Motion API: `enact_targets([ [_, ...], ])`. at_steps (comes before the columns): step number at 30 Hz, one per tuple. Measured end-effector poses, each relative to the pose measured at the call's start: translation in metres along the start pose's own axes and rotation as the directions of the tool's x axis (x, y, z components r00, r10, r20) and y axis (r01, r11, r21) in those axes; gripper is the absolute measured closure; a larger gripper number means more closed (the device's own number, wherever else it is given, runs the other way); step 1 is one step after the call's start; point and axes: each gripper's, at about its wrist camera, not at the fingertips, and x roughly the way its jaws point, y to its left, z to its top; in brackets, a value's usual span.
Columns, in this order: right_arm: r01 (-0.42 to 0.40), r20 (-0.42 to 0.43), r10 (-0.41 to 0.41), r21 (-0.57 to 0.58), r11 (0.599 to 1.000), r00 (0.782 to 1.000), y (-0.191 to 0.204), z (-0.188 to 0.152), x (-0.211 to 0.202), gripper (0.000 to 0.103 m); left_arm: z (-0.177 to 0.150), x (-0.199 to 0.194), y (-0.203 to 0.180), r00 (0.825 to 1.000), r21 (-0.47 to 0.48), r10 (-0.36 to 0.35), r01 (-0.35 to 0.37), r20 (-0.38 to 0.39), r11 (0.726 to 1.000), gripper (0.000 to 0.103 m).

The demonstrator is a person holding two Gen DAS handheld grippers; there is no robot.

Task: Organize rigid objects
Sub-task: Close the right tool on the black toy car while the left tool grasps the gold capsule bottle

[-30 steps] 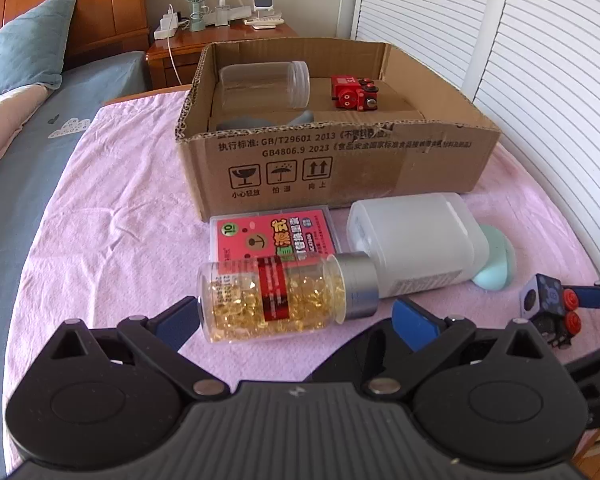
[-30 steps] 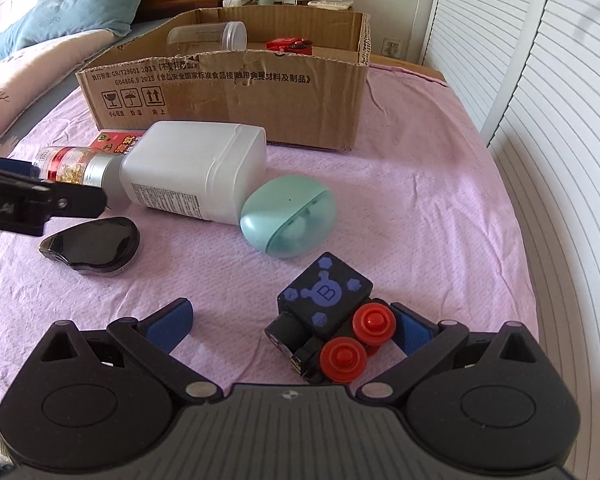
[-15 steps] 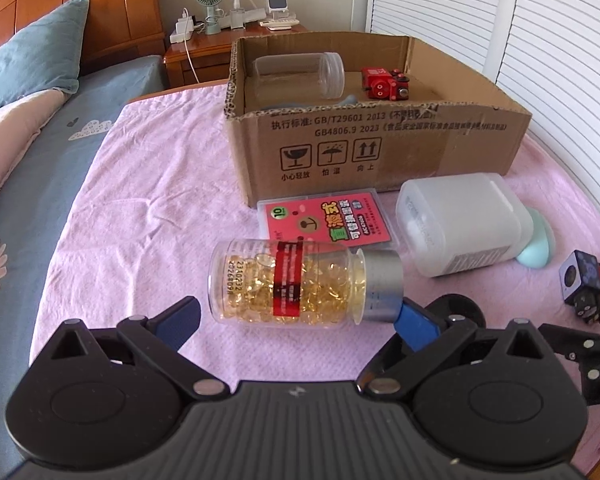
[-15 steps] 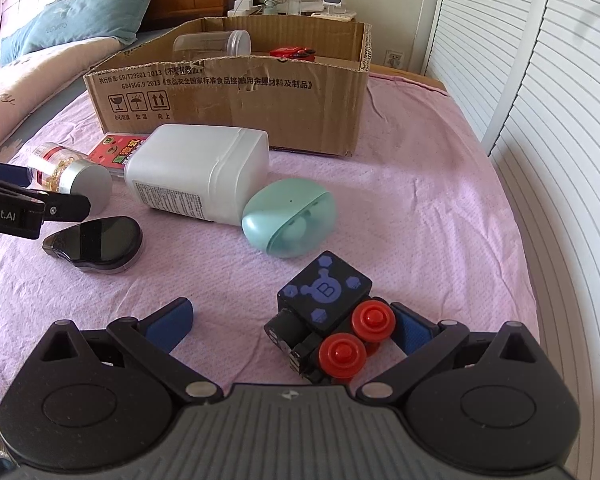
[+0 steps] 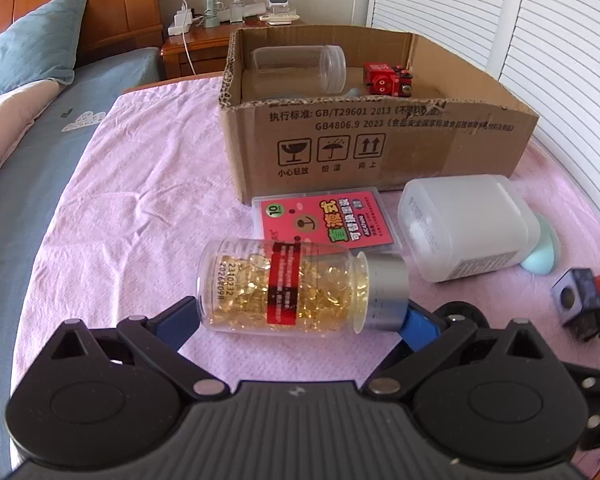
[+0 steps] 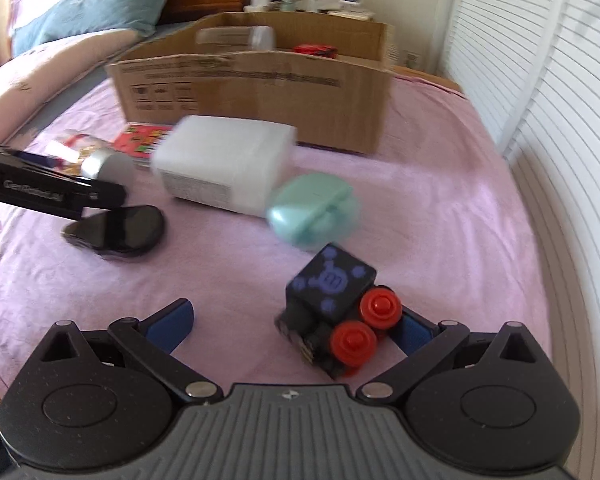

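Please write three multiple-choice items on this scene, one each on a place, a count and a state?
1. Where is the red toy?
A. inside the cardboard box
B. on the pink cloth
C. in the right claw

2. How many red knobs show on the black toy train?
A. one
B. two
C. four

3. How does the capsule bottle rest?
A. upright
B. lidless
C. on its side, between the open fingers of the left claw

Answers: 1 A, it sits behind the box's front wall; 2 B, two knobs face the right wrist camera; 3 C, its silver cap points sideways.
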Motion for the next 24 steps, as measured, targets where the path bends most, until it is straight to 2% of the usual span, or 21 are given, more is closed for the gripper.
enact_targets([
  [5, -0.037, 0.015, 0.038, -0.055, 0.998, 0.999, 0.013, 0.011, 0.008, 0.002, 0.0, -0.002, -0.002, 1.0, 0.01, -0.007, 0.007, 0.007, 1.0, 0.001],
  [7, -0.028, 0.021, 0.029, -0.049, 0.998, 0.999, 0.01, 0.011, 0.005, 0.012, 0.0, -0.003, -0.002, 1.0, 0.024, -0.007, 0.006, 0.015, 1.0, 0.001],
  [9, -0.012, 0.023, 0.012, -0.022, 1.0, 1.0, 0.004, 0.009, 0.0, 0.019, -0.001, -0.004, -0.003, 1.0, 0.034, 0.001, -0.001, 0.02, 0.999, 0.001],
  [15, 0.043, 0.012, -0.044, 0.055, 0.998, 0.999, -0.01, 0.002, -0.007, 0.024, 0.0, -0.004, -0.006, 0.999, 0.056, 0.018, -0.02, 0.038, 0.998, 0.001],
  [17, 0.048, 0.007, -0.048, 0.057, 0.997, 0.999, -0.005, 0.004, -0.007, 0.025, 0.001, -0.004, -0.006, 0.999, 0.061, 0.015, -0.018, 0.038, 0.998, 0.001],
  [19, 0.055, 0.01, -0.055, 0.048, 0.997, 0.998, 0.0, 0.005, -0.006, 0.032, 0.002, -0.003, -0.007, 0.999, 0.065, 0.015, -0.018, 0.037, 0.998, 0.001],
  [24, 0.101, 0.013, -0.102, 0.061, 0.993, 0.995, -0.012, 0.011, -0.003, 0.035, 0.002, -0.005, -0.006, 0.999, 0.073, 0.007, -0.01, 0.045, 0.997, 0.001],
])
